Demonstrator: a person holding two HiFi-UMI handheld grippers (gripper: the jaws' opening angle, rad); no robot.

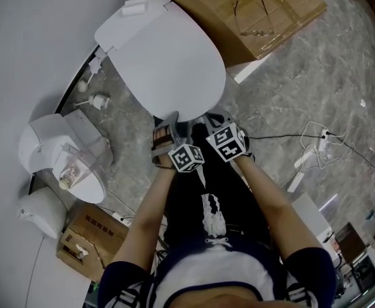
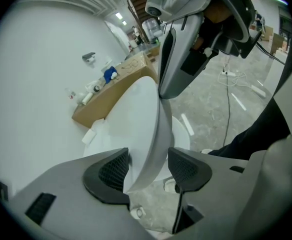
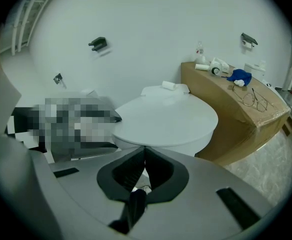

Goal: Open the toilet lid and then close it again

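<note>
The white toilet lid (image 1: 168, 63) lies down flat over the bowl, hinge end toward the wall. My left gripper (image 1: 169, 126) is at the lid's front rim. It is open, with the rim (image 2: 150, 149) standing between its pads (image 2: 112, 168); the right-hand pad is clear of it. My right gripper (image 1: 208, 122) hovers beside the left one, just in front of the rim. In the right gripper view the lid (image 3: 168, 120) lies ahead of my right gripper (image 3: 145, 168), which is shut with nothing in it.
A long cardboard box (image 1: 274, 8) with glasses (image 1: 255, 19) on top stands right of the toilet. A second white toilet-like unit (image 1: 59, 156) and a small carton (image 1: 88, 233) sit on the left by the wall. Cables and a power strip (image 1: 313, 149) lie on the marble floor at the right.
</note>
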